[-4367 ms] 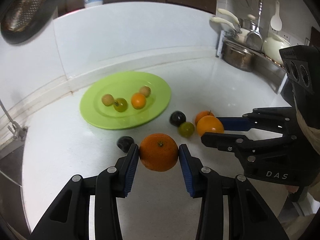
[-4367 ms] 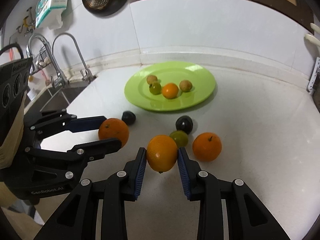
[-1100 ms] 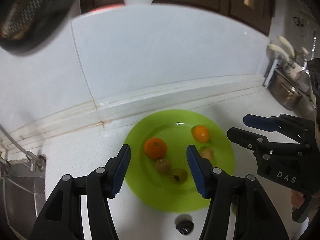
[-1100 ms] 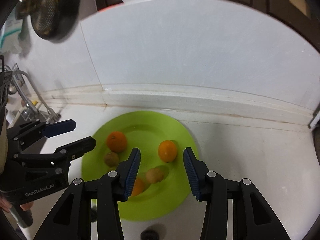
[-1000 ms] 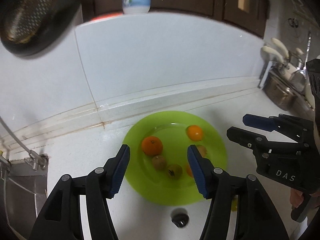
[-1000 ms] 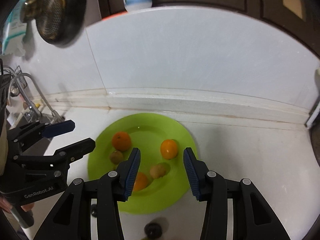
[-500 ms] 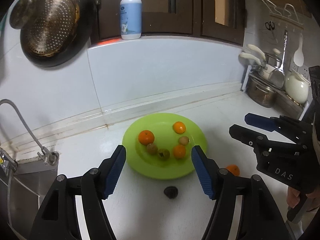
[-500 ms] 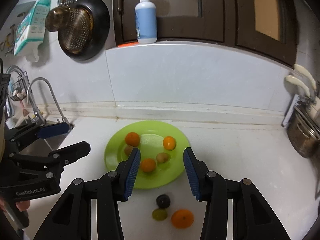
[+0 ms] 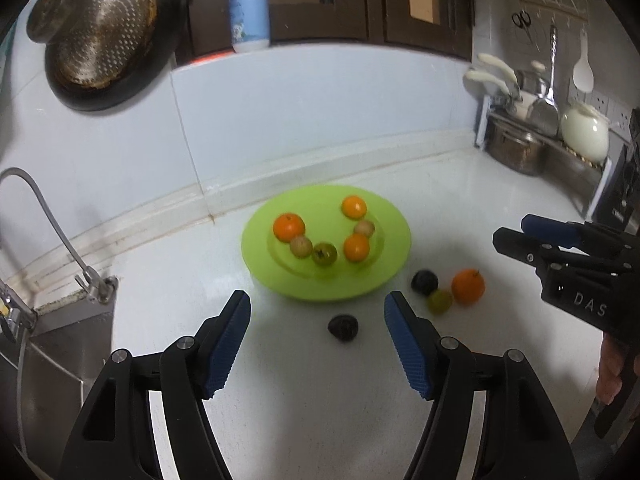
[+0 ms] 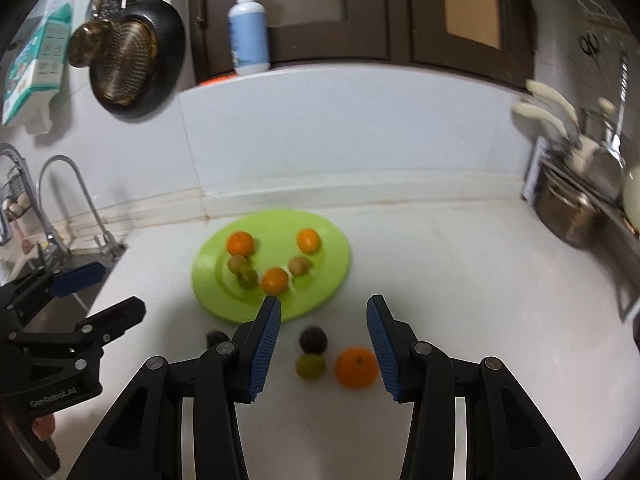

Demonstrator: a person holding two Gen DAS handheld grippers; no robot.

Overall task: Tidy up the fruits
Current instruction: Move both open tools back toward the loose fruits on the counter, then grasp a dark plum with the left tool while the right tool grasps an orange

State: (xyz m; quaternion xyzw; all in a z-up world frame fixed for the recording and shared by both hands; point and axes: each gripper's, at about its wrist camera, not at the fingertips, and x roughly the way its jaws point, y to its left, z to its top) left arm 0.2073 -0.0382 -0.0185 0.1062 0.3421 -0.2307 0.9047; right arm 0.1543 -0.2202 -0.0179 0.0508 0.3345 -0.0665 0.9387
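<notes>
A green plate point(image 9: 384, 280) point(image 10: 332, 284) sits on the white counter and holds three oranges, two brownish fruits and one green fruit. On the counter in front of it lie an orange point(image 9: 468, 286) point(image 10: 357, 367), a green fruit point(image 9: 440, 301) point(image 10: 310, 366) and two dark fruits point(image 9: 425, 282) point(image 9: 343, 327). My left gripper point(image 9: 318, 332) is open and empty, raised above the nearest dark fruit. My right gripper point(image 10: 324, 340) is open and empty, raised above the loose fruits; it also shows in the left wrist view point(image 9: 520, 232).
A sink with a faucet point(image 9: 52, 232) lies at the left. A rack with a steel pot point(image 9: 516, 148) and utensils stands at the back right. A pan point(image 9: 104, 36) hangs on the wall and a soap bottle point(image 9: 248, 8) stands on the ledge.
Both grippers have let go of their oranges onto the plate and have pulled back and up from it; the view is now wider.
</notes>
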